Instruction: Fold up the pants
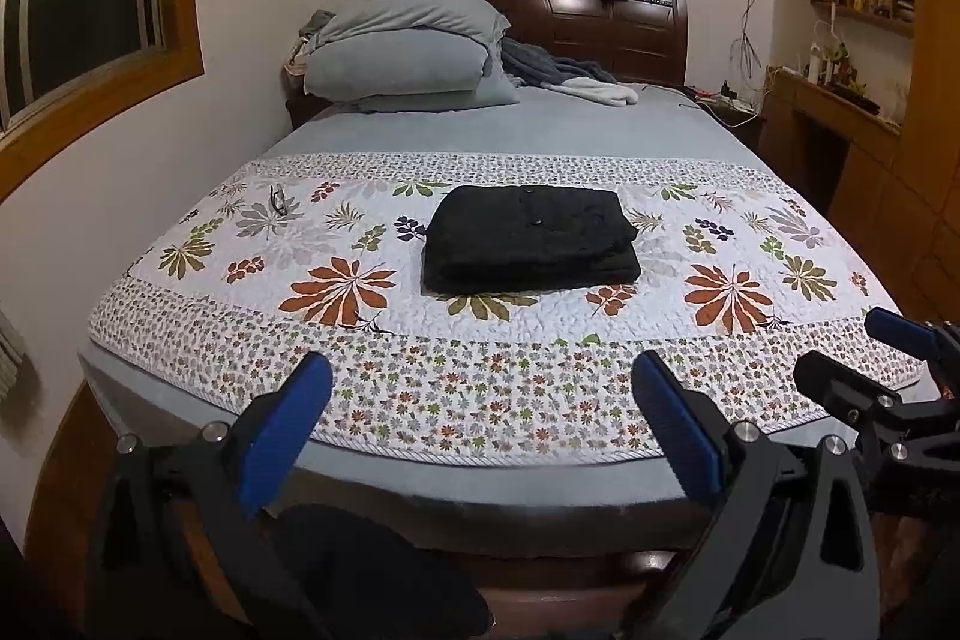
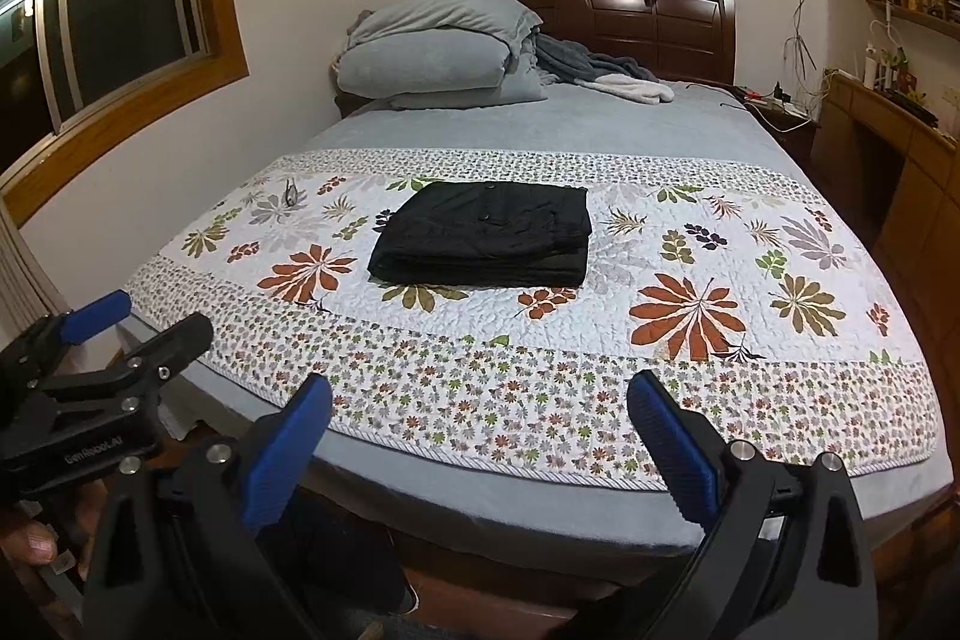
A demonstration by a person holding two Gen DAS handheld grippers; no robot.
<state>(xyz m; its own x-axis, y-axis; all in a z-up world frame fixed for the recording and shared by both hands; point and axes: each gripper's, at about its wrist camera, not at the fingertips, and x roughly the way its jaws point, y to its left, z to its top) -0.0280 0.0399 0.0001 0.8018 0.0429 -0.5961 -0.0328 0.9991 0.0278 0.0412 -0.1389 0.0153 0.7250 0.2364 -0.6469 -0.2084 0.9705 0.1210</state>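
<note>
Black pants (image 1: 531, 238) (image 2: 489, 232) lie folded into a compact rectangle on the middle of a floral quilt (image 1: 360, 340) (image 2: 690, 370) spread over the bed. My left gripper (image 1: 480, 400) hovers open at the foot of the bed, well short of the pants, with nothing between its blue pads. My right gripper (image 2: 480, 406) is open too and empty, beside the left one at the foot edge. Each wrist view catches the other gripper: the right gripper (image 1: 858, 346) at the right edge, the left gripper (image 2: 150, 322) at the left edge.
Stacked grey pillows (image 1: 408, 52) and a rumpled blanket (image 1: 558, 70) sit by the wooden headboard (image 1: 624, 28). Glasses (image 1: 279, 201) rest on the quilt's far left. A desk and shelves (image 1: 840, 100) line the right wall. A hand (image 2: 36, 538) holds the left gripper.
</note>
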